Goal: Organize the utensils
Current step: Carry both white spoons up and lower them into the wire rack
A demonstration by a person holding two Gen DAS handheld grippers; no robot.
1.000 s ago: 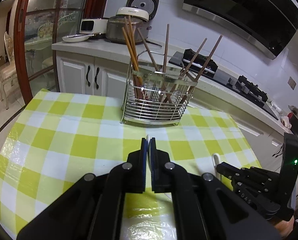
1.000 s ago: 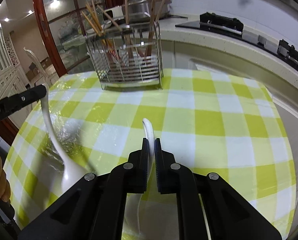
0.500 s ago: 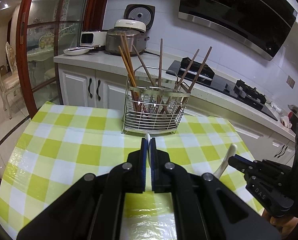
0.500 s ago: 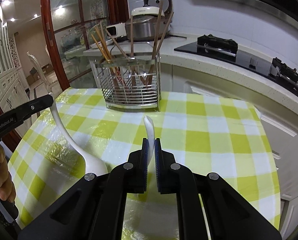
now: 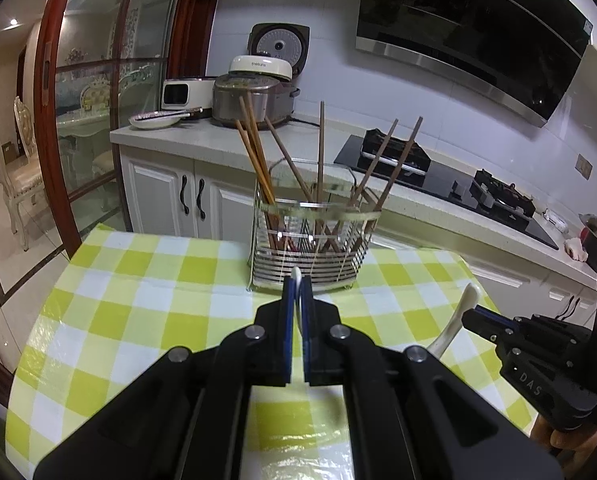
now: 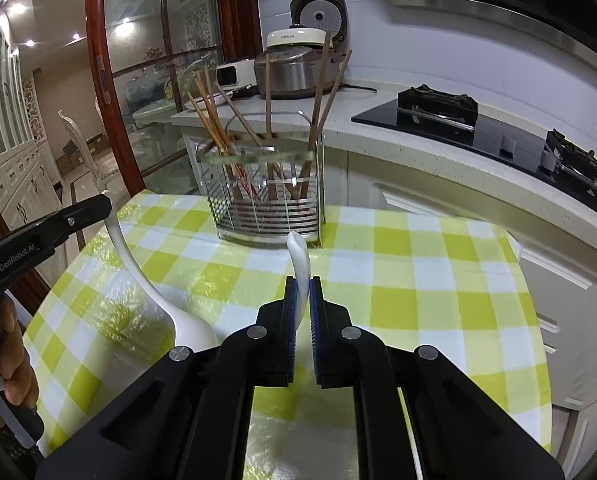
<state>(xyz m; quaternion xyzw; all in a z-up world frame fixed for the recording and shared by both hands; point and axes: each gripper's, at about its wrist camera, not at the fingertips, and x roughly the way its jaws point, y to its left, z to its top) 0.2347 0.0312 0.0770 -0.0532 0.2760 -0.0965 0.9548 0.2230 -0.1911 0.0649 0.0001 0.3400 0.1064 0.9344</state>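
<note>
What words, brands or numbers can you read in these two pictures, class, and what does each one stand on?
"GenRobot.AI": on the arm of the left tongs, right wrist view.
"DAS": on the body of the right tongs, left wrist view.
White lid of the rice cooker: a small brand word, too blurred to read surely.
No numbers are legible.

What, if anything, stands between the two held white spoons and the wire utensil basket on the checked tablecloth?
Nothing visible. Only bare yellow-and-white checked tablecloth lies between the white ceramic spoons and the metal wire utensil basket. Brown wooden chopsticks already fill part of the basket.
</note>
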